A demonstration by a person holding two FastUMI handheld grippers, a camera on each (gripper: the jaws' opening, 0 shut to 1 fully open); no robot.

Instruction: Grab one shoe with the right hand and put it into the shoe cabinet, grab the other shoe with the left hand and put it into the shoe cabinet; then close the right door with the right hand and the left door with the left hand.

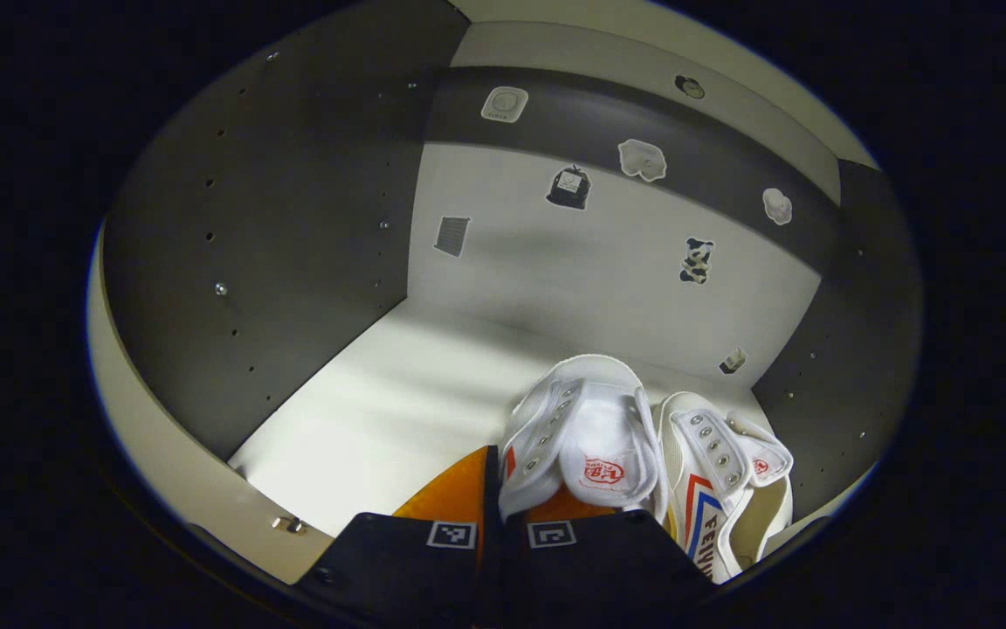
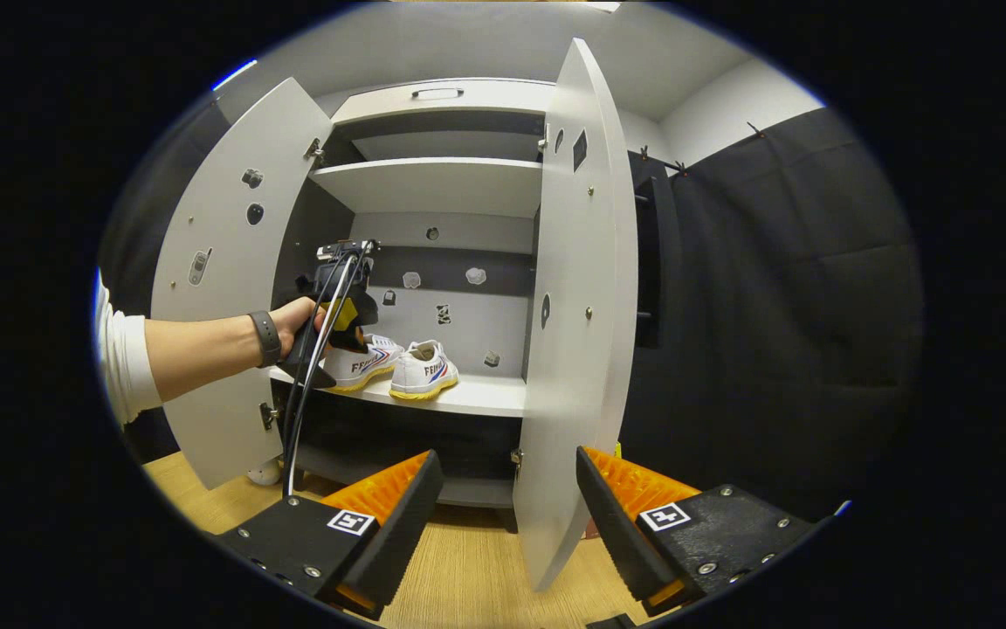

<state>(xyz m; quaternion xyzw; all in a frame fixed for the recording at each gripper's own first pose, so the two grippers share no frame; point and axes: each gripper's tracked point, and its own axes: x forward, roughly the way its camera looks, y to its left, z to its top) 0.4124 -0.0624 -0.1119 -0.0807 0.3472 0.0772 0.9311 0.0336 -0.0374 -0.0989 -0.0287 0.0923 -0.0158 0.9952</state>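
Cabinet [image 2: 433, 92]: both doors swung wide. Left door [image 2: 232, 262] at 9 o'clock of the opening, right door [image 2: 577, 306] at 3 o'clock, its edge standing between the right gripper's [image 2: 503, 511] spread fingers, touching neither.

Shelf [image 1: 381, 411]: pale, stickers [image 1: 569, 187] on the back wall beyond.

Shoes: two white, side by side on the shelf. Left shoe [image 1: 577, 437] at 6 o'clock in the left gripper view, right shoe [image 1: 726, 476] touching it at 5 o'clock.

Left gripper [image 1: 503, 489]: fingers nearly together, one side of the left shoe's collar between them.

Hand [image 2: 293, 319]: reaching in from 9 o'clock in the right gripper view, forearm level, watch [image 2: 265, 338] at the wrist, cables [image 2: 306, 384] hanging down.
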